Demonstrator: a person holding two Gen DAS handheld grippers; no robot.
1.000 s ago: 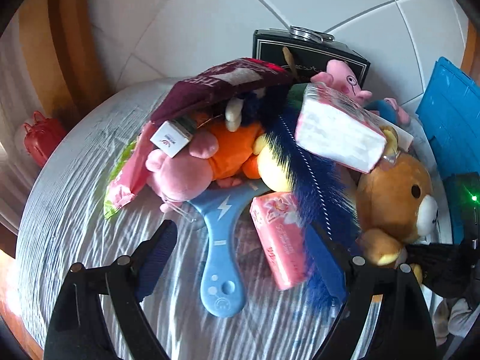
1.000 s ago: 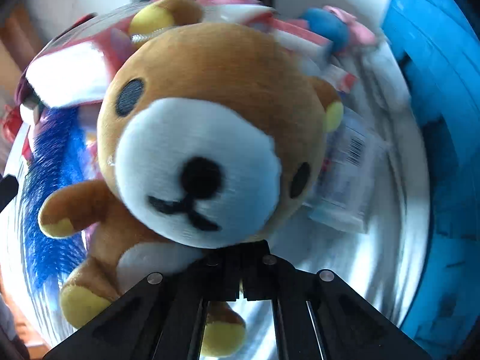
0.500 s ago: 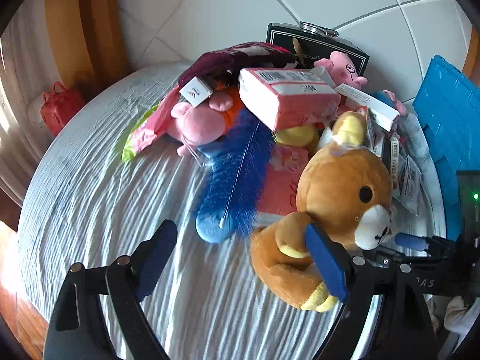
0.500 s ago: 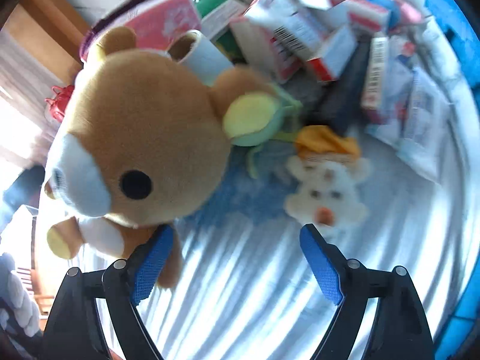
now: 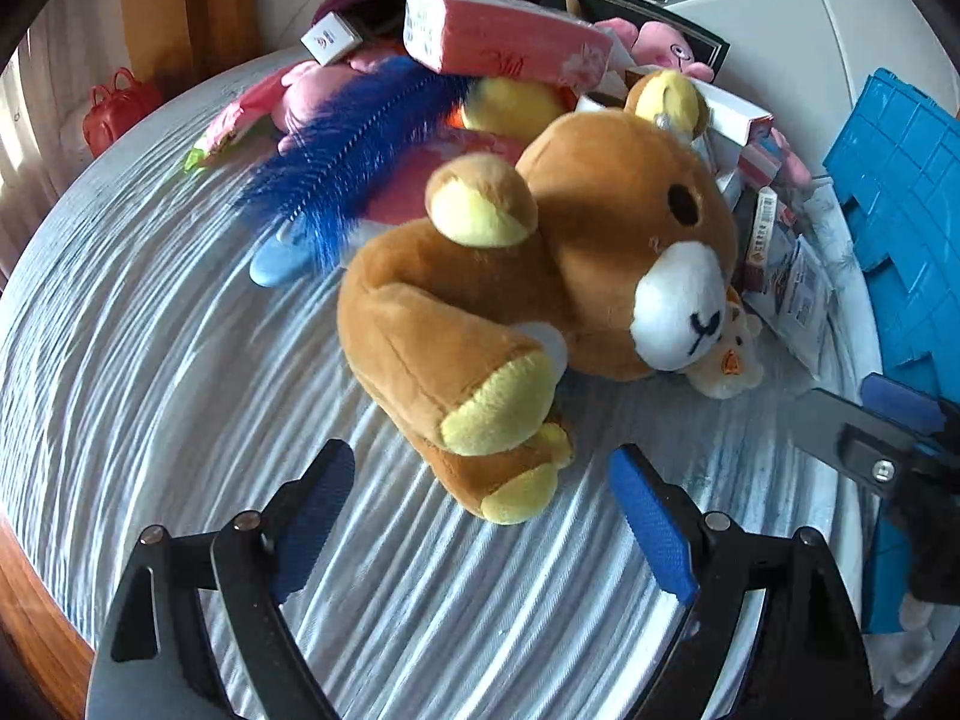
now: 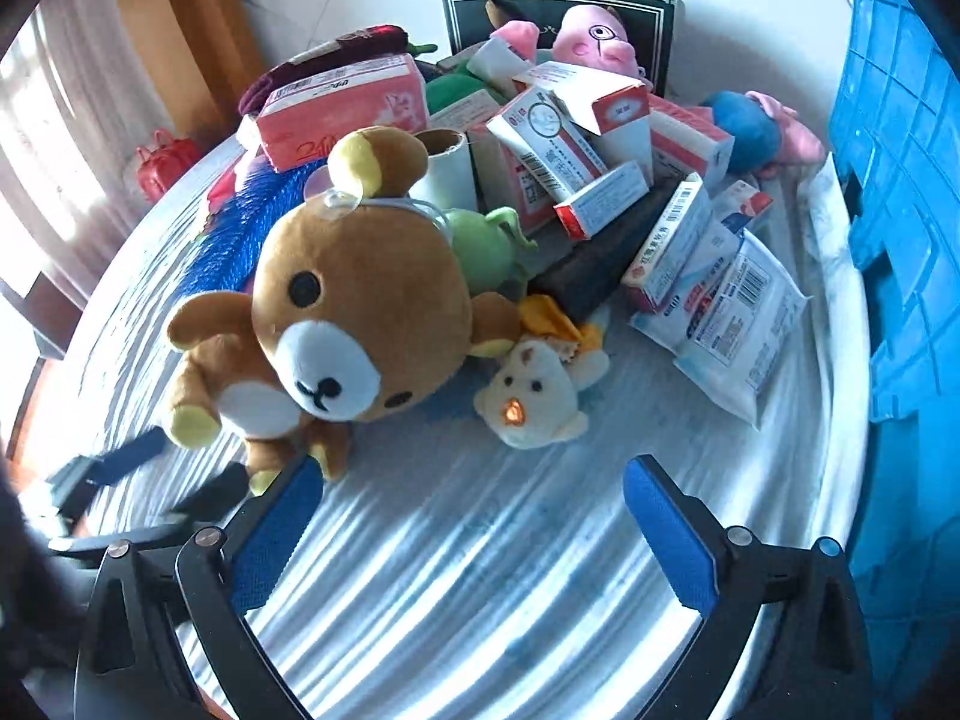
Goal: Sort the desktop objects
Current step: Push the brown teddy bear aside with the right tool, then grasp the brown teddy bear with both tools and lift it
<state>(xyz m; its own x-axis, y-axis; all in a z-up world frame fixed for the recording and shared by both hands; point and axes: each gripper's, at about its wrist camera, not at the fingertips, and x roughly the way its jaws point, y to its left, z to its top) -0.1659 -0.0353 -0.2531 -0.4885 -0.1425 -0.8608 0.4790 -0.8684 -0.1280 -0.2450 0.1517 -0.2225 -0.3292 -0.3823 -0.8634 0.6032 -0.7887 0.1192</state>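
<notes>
Counter (image 6: 480, 600), round, w/ white ribbed cloth; carries everything below.
Crate (image 6: 900, 240), blue plastic, at right edge of counter.
Bear (image 6: 360, 312), brown plush w/ yellow paws + white muzzle; lies on its side on the cloth at front of the pile, nothing gripping it. In left view its feet (image 5: 498, 408) point toward the left hand-held gripper.
Pile behind bear: pink tissue pack (image 6: 342, 108) on top; blue brush (image 5: 354, 150) under it, bristles spread; cardboard tube (image 6: 447, 171) just behind bear's ear; green plush (image 6: 480, 252) touching bear's head; med boxes (image 6: 570, 150), several, heaped; black box (image 6: 558, 6) upright at back w/ pink pig (image 6: 594, 42) in front of it.
Sachet pack (image 6: 738, 330), white, flat on cloth right of the boxes.
Chick (image 6: 531, 396), small white plush w/ orange beak, touching bear's cheek.
Left hand-held gripper (image 5: 480, 516): jaws wide apart, empty, bear's feet just ahead of the pads, no contact.
Right hand-held gripper (image 6: 474, 540): jaws have just been opening, now fully spread, nothing between them; bear's foot near left pad, apart.
</notes>
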